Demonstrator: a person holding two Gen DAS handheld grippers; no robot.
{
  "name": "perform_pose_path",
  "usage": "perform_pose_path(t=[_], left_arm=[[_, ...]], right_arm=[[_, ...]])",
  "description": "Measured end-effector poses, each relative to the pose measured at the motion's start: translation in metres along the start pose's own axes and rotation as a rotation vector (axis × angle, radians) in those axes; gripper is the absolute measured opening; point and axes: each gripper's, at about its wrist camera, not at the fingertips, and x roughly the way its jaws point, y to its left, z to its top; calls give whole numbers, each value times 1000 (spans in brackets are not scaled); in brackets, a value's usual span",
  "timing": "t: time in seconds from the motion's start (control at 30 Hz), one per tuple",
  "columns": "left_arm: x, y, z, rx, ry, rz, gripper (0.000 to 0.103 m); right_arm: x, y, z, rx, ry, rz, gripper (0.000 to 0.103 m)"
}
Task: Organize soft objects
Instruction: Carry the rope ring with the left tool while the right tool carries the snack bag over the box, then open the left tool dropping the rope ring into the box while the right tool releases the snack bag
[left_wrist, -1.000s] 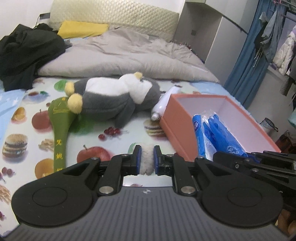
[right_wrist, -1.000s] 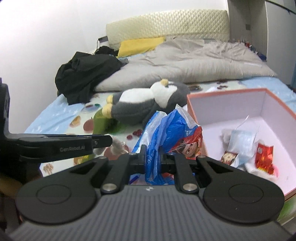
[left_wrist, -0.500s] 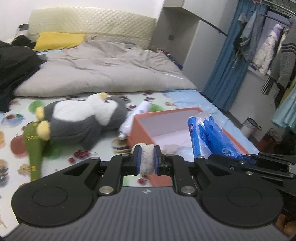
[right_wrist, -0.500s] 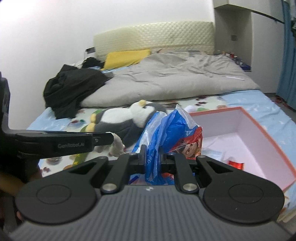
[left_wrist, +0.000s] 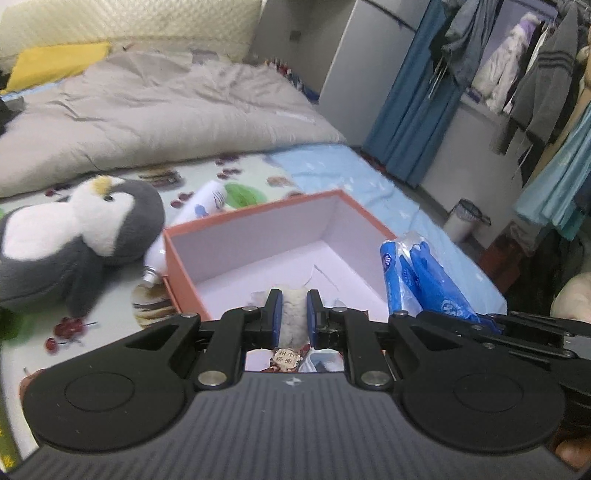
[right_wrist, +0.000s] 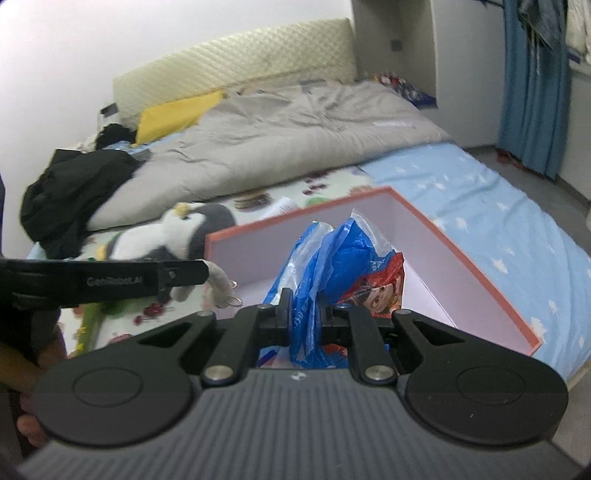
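My left gripper (left_wrist: 293, 300) is shut on a small fluffy white plush toy (left_wrist: 293, 323) and hangs over the near-left part of an open orange box (left_wrist: 258, 216) with a pale lilac inside. In the right wrist view the same toy (right_wrist: 218, 282) dangles from the left gripper's tip with a metal ring under it. My right gripper (right_wrist: 304, 314) is shut on a crinkled blue snack bag (right_wrist: 340, 258) with a red cartoon print, held above the box (right_wrist: 476, 258). A grey and white penguin plush (left_wrist: 74, 236) lies on the bed left of the box.
A white tube (left_wrist: 207, 199) lies between the penguin and the box. Small packets (left_wrist: 286, 360) sit on the box floor. Grey duvet (left_wrist: 147, 110), yellow pillow (right_wrist: 177, 114) and black clothes (right_wrist: 74, 188) fill the far bed. A bin (left_wrist: 467, 218) and hanging clothes (left_wrist: 535, 74) stand right.
Both grippers have swung to the right with their loads. They were over the printed sheet in front of the box and now hang over its open top.
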Motion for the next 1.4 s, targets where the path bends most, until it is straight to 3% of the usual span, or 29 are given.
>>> perform_pose_path(t=[0.33,0.63,0.7,0.8,0.97,1.4], left_arm=[[115,8,19,14,154,16,17],[163,31,16,-12,228,20,18],[166,32,15,-4,243,32,19],[165,32,17,21,259,13,31],[144,28,22,41,226,35,44],[38,8,27,28,93,38,44]], right_arm=[[83,-50,3,69,126,-29,16],[129,-67,0,77,221,-13,18],[132,-68,-1,91,235,-12,24],[133,-71,0,137,243,-11,41],[121,-71,3,173,217,-20,42],[29,-39,22,114,67,-14,42]])
